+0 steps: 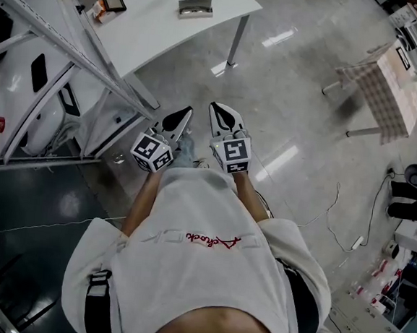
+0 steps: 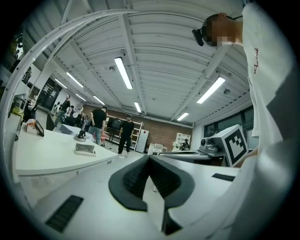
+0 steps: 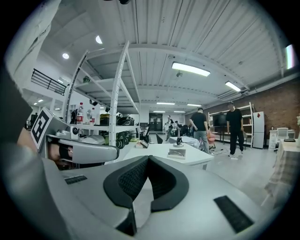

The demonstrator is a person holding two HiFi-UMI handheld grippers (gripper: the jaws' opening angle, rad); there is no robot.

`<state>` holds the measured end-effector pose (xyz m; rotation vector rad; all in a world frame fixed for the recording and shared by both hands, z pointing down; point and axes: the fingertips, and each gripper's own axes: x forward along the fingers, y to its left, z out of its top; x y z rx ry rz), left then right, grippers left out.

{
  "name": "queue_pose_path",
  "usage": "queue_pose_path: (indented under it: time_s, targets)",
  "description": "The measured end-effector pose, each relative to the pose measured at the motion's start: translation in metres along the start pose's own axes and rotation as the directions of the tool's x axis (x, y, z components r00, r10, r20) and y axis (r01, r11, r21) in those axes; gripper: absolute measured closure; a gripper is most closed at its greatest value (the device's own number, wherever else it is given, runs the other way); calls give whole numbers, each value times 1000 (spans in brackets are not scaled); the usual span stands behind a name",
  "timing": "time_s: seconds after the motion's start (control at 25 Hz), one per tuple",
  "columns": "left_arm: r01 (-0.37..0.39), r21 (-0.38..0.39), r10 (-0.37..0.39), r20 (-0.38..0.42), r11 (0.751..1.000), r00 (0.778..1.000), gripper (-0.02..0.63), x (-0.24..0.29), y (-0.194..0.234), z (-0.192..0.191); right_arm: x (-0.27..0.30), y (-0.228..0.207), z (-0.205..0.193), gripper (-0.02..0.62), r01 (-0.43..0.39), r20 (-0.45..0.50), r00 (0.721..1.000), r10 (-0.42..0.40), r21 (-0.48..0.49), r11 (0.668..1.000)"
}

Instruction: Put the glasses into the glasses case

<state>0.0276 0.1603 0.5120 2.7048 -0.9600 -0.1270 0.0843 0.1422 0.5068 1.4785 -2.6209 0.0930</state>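
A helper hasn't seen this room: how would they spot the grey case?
Find the white table ahead of the person, beside the metal rack. The grey case lies alone near its right end: low and boxy, unlike the dark-screened, orange-edged item toward the left.

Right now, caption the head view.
Person holds left gripper and right gripper, both shut, facing a white table with glasses case.

Bright ceiling strip lights (image 2: 123, 72) glare off the glossy floor (image 1: 281, 38); both gripper views bulge with dark corners.

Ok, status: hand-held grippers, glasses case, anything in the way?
Left hand-held gripper, right hand-held gripper: shut, empty. Glasses case on white table ahead, untouched. Only floor between.
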Motion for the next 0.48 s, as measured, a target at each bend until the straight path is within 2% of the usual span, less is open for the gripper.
queue_pose_path:
  time_s: [0.48]
  targets:
    - [17, 17, -17, -6, 1000, 1000, 611, 2, -16, -1, -14, -1, 0, 597, 7, -2, 1000, -7, 4, 1000]
